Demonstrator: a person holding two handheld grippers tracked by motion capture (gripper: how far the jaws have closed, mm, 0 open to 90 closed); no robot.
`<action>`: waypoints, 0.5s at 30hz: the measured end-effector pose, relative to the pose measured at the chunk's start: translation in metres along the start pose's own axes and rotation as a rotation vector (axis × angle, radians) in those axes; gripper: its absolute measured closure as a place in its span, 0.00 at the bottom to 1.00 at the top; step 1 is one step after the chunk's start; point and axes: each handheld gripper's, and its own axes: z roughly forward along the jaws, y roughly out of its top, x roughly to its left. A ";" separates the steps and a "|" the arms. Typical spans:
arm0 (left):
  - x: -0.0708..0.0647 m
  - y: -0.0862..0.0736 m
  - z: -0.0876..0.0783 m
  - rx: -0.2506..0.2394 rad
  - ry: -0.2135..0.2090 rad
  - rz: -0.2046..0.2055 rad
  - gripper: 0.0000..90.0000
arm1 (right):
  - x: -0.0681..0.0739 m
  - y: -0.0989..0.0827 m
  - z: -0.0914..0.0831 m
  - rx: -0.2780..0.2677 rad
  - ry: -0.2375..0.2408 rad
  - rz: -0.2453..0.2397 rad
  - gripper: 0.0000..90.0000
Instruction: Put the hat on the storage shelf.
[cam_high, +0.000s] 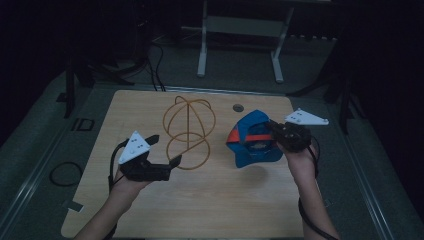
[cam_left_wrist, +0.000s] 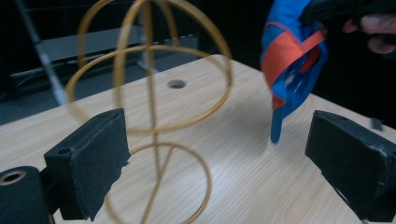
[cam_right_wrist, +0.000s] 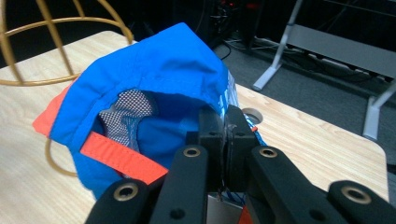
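Note:
A blue cap (cam_high: 252, 140) with orange trim hangs above the right half of the wooden table (cam_high: 200, 210), its brim pointing down. My right gripper (cam_high: 274, 131) is shut on the cap's rear edge (cam_right_wrist: 227, 122), jaws pressed together on the fabric. The cap's mesh lining and orange strap (cam_right_wrist: 122, 157) face the right gripper view. A gold wire stand (cam_high: 189, 131) of crossed hoops rises from the table's middle. My left gripper (cam_high: 165, 150) is open, low beside the stand's base ring (cam_left_wrist: 161, 184), which lies between its two pads (cam_left_wrist: 91, 161). In the left gripper view the cap (cam_left_wrist: 292, 70) hangs to the right.
A round hole (cam_high: 238, 107) sits in the table near its far edge. A white frame with legs (cam_high: 240, 40) stands on the floor beyond the table. A cable loop (cam_high: 65, 173) lies on the floor at the left.

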 end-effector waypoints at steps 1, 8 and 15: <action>0.000 0.000 0.000 0.000 0.000 0.000 0.07 | 0.000 0.000 0.000 0.000 0.000 0.000 0.98; -0.019 0.029 0.028 0.013 -0.069 0.043 0.07 | 0.008 0.004 -0.008 -0.024 0.005 -0.014 0.98; -0.036 0.055 0.059 0.031 -0.115 0.089 0.08 | 0.008 0.004 -0.011 -0.032 0.005 -0.022 0.98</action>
